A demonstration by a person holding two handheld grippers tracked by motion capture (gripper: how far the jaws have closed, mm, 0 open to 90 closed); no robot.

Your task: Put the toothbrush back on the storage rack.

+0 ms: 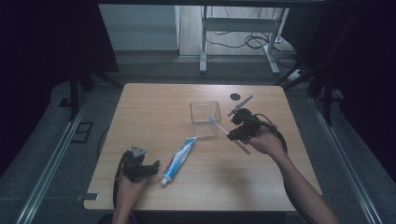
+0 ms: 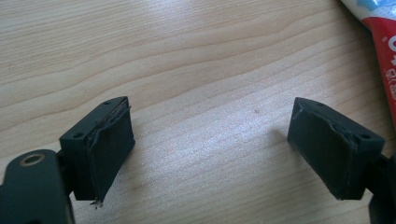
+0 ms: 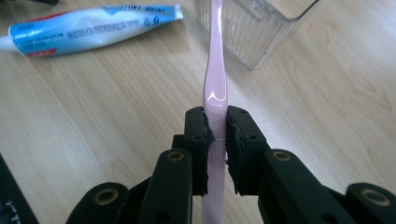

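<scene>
My right gripper (image 1: 238,133) (image 3: 216,140) is shut on a pink toothbrush (image 1: 229,133) (image 3: 215,70), held off the table with its head slanting toward the clear plastic cup (image 1: 205,118) (image 3: 254,32). In the right gripper view the brush's handle runs up between the pads and its head crosses the cup's rim. A blue, white and red toothpaste tube (image 1: 178,160) (image 3: 88,29) (image 2: 380,28) lies flat near the table's front middle. Just left of the tube's cap rests my left gripper (image 1: 154,167) (image 2: 210,154), open, with bare wood between its fingers.
The wooden table (image 1: 154,107) has a small black round spot (image 1: 235,96) near its far edge. Beyond it stand a white desk frame (image 1: 238,28) and cables on the floor. Dark curtains flank both sides.
</scene>
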